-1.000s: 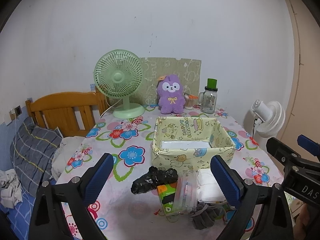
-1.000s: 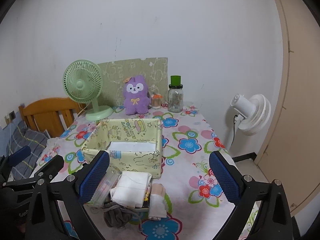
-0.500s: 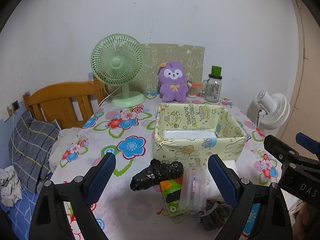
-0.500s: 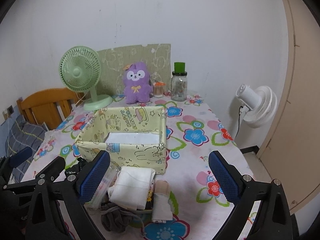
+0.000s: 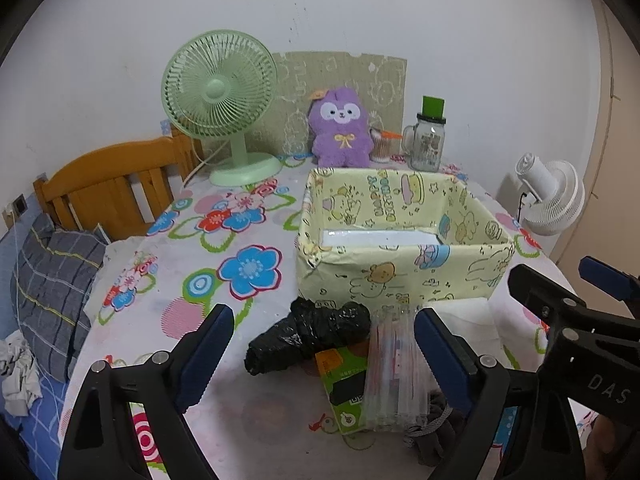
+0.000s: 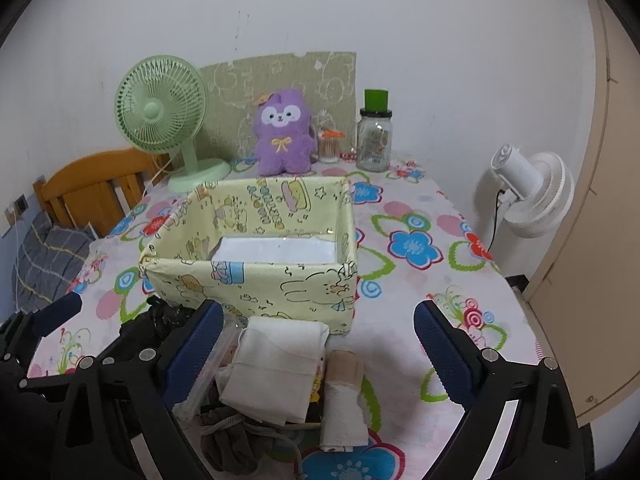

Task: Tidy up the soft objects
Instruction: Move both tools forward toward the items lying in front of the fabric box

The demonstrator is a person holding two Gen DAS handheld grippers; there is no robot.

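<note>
A pile lies on the floral table in front of a yellow cartoon-print fabric box (image 5: 400, 280). My left gripper (image 5: 322, 320) hovers over the pile's left side, its jaws closing. A crumpled black plastic bag (image 5: 308, 332), a green carton (image 5: 344, 384) and a clear pack of tubes (image 5: 390, 364) sit between the jaws, and the pads touch none of them. My right gripper (image 6: 318, 312) stands open above a folded white cloth (image 6: 276, 360), a rolled beige-and-white sock (image 6: 344, 396) and a grey cloth (image 6: 232, 436). In the right wrist view the box (image 6: 256, 284) holds only a white liner.
At the back of the table stand a purple plush (image 5: 340, 128), a green desk fan (image 5: 220, 92), a glass jar with a green lid (image 5: 428, 144) and a patterned board. A wooden headboard (image 5: 108, 184) with bedding is at the left. A white fan (image 5: 548, 196) is at the right.
Both grippers have sunk and come closer to the pile, so the box and the pile look larger. The left jaws have narrowed slightly. Nothing on the table has moved.
</note>
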